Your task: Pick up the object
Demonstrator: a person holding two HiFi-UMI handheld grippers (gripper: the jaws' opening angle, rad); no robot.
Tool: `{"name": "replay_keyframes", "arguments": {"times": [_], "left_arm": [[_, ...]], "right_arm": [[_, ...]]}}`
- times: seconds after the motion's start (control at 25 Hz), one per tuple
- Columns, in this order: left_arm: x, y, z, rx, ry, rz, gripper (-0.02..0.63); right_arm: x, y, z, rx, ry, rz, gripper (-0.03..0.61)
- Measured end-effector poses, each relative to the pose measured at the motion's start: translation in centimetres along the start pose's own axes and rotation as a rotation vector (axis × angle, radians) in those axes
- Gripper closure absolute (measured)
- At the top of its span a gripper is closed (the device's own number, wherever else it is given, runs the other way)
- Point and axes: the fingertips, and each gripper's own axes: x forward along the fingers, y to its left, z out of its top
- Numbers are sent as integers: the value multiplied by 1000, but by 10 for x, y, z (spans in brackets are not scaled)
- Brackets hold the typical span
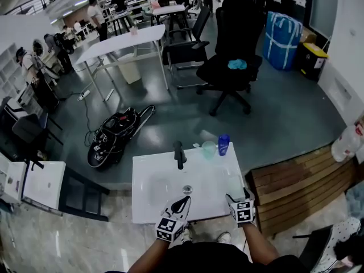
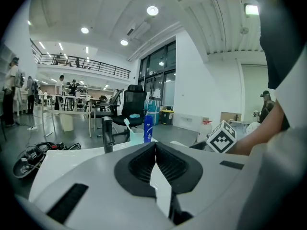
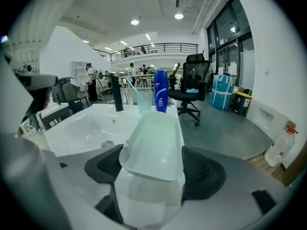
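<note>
A pale green, shallow oblong dish (image 3: pixel 154 140) sits between the jaws of my right gripper (image 3: pixel 153 169), whose pads press on its two long sides; it hangs over the right rim of the white sink (image 3: pixel 86 126). In the head view the right gripper (image 1: pixel 236 198) is at the basin's front right corner. My left gripper (image 1: pixel 182 205) hovers over the front rim of the sink (image 1: pixel 142 209), near the drain. Its jaws (image 2: pixel 155 150) are shut with nothing in them. A black faucet (image 1: pixel 180 154), a clear cup (image 1: pixel 209 148) with a toothbrush and a blue bottle (image 1: pixel 223 144) stand along the back rim.
A wooden slatted bench (image 1: pixel 296 183) lies right of the sink. A white cabinet (image 1: pixel 34 183) stands to the left, with a black bag (image 1: pixel 114 135) on the floor behind it. A black office chair (image 1: pixel 230 56), white tables and several people are farther back.
</note>
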Motion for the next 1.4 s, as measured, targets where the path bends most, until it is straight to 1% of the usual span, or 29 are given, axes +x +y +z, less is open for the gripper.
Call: {"name": "replay_keyframes", "arguments": {"times": [0.16, 0.32, 0.6, 0.8, 1.0, 1.12, 1.2, 1.4], "left_arm": [[0, 0, 0, 4, -1, 2, 595], [1, -3, 2, 0, -6, -6, 595], [1, -1, 8, 5, -25, -1, 595], [0, 1, 10, 1, -36, -1, 595], [-4, 1, 10, -7, -14, 2, 595], [-3, 4, 14, -2, -33, 7, 595], [-2, 5, 14, 3, -44, 11, 595], [0, 1, 14, 5, -38, 3, 595]], "right_arm": [[-20, 4, 23, 5, -45, 3, 189], [-41, 9, 49, -20, -107, -1, 189], [-75, 26, 102, -24, -222, 27, 189], [-89, 33, 129, -34, -288, 31, 189], [-100, 34, 145, -34, -329, 25, 189], [-102, 32, 152, -49, -352, 9, 189], [-101, 32, 153, -53, -357, 0, 189], [-100, 30, 152, -45, -353, -11, 189]]}}
